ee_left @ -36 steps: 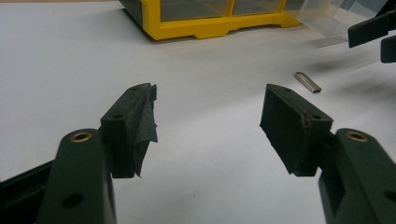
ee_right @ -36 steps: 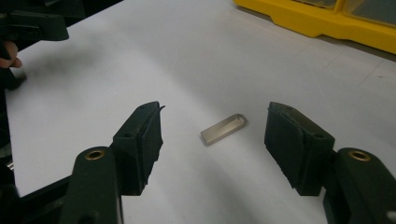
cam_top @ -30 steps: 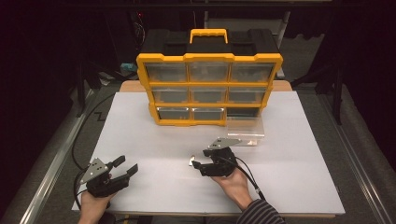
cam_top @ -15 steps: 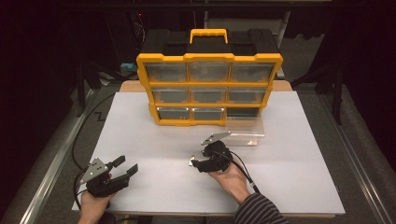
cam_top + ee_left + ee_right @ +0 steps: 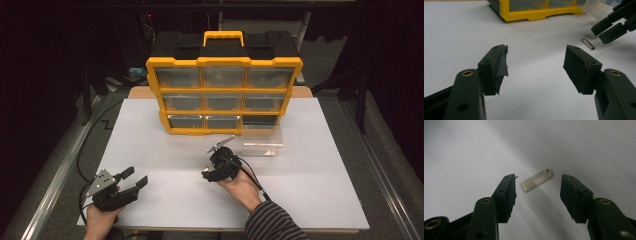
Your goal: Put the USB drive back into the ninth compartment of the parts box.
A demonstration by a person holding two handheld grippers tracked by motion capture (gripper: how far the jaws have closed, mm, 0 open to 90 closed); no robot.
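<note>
A small flat silver metal stick (image 5: pixel 537 180) lies on the white table (image 5: pixel 165 150); it also appears in the left gripper view (image 5: pixel 588 43). My right gripper (image 5: pixel 539 186) is open and tilted down over it, one jaw on each side, not touching. From above, the right gripper (image 5: pixel 208 175) sits at mid-table, in front of the yellow and black drawer cabinet (image 5: pixel 222 95). Farther off, its jaw tips (image 5: pixel 600 34) hover just beyond the stick. At the near left edge, my left gripper (image 5: pixel 135 177) (image 5: pixel 535 62) stands open and holds nothing.
One clear plastic drawer (image 5: pixel 262 140) is out of the cabinet and rests on the table just right of the right gripper, below the vacant bottom-right slot (image 5: pixel 260 120). Cables trail from both grippers toward the near edge. Dark floor surrounds the table.
The right gripper has edged a little forward and left and tipped down over the metal stick. The left gripper has stayed in place.
</note>
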